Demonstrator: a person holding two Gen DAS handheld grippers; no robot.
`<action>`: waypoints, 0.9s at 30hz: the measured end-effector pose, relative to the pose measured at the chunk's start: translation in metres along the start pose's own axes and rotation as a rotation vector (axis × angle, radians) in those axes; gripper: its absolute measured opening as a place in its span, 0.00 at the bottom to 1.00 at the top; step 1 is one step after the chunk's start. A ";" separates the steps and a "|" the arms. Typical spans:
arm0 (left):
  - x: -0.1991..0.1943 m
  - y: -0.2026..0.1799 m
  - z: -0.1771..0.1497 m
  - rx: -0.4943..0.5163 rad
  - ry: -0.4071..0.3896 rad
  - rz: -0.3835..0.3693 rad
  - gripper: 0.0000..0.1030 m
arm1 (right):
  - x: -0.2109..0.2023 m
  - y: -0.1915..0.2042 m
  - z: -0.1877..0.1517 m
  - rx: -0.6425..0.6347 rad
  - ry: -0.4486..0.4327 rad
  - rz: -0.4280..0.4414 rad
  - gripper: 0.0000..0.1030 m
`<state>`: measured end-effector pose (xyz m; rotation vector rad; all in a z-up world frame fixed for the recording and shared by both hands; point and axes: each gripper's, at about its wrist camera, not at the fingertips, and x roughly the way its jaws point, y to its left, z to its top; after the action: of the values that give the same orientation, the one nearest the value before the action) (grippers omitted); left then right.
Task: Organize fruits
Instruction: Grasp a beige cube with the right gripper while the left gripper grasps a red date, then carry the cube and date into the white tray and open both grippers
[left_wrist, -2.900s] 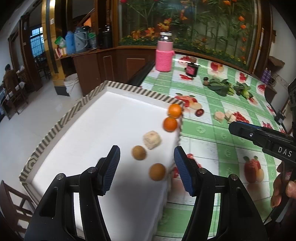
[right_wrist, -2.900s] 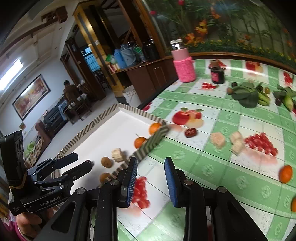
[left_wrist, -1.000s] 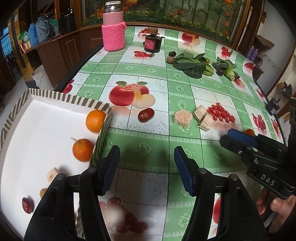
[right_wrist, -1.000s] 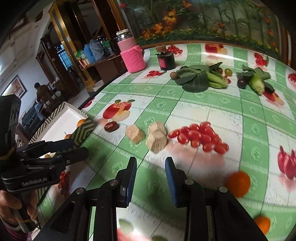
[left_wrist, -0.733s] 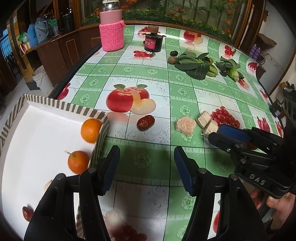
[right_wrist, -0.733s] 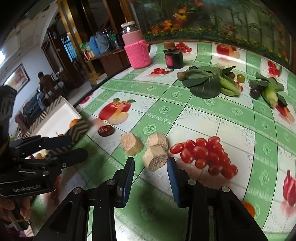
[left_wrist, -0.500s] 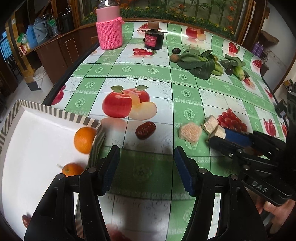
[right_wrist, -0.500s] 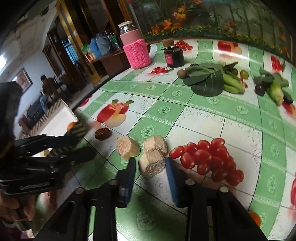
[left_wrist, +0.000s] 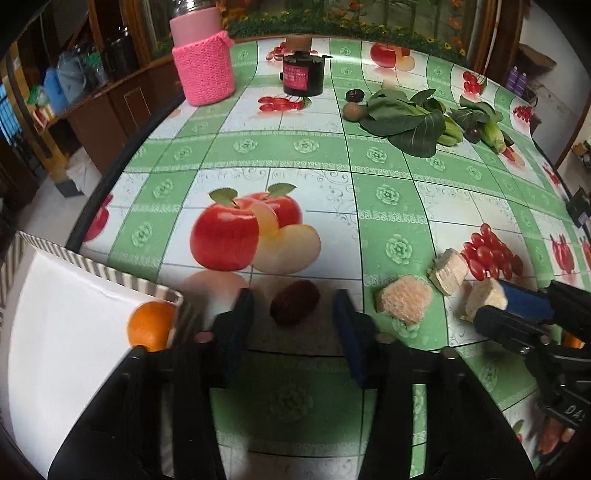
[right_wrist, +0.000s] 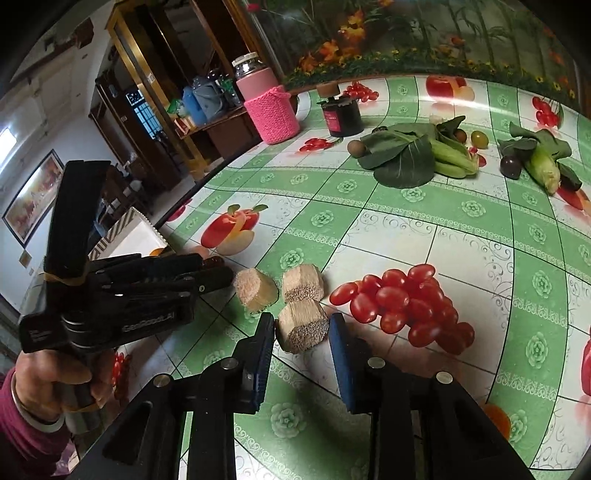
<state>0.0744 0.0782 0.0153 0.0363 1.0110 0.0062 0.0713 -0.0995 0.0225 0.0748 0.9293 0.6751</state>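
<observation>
the left gripper (left_wrist: 293, 317) points steeply down at the fruit-print tablecloth (left_wrist: 388, 192), and a dark red date (left_wrist: 294, 307) lies on the cloth between its blue pads. its jaws have just been closing, yet a gap shows on each side of the date, so the pads do not press on it. just left of it stands the white tray (left_wrist: 74, 332) with a striped rim, one orange (left_wrist: 151, 326) tucked in its near corner.

the right gripper (right_wrist: 302, 345) straddles the nearest of three tan sugarcane chunks (right_wrist: 303, 324); the left pad looks to be touching the chunk while a sliver of space shows at the right pad, and the chunk sits on the cloth. its jaws have just been closing too. the two other chunks (right_wrist: 280, 284) lie just beyond, between the two grippers. a hand (right_wrist: 55, 373) in a magenta sleeve grips the left tool. leafy greens (right_wrist: 406, 155), a pink knitted jar (right_wrist: 271, 110) and a dark tin (right_wrist: 341, 112) sit well apart at the far side.
</observation>
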 end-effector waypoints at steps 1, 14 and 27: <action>0.000 0.001 0.000 -0.003 0.005 -0.014 0.25 | -0.001 0.000 0.000 0.000 -0.002 0.001 0.29; -0.058 -0.004 -0.024 0.007 -0.081 -0.106 0.25 | -0.031 0.025 -0.008 -0.015 -0.046 -0.014 0.29; -0.127 0.052 -0.087 -0.088 -0.159 -0.111 0.25 | -0.044 0.080 -0.036 -0.032 -0.061 0.045 0.29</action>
<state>-0.0658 0.1302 0.0786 -0.0983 0.8519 -0.0531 -0.0141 -0.0690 0.0588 0.0877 0.8606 0.7249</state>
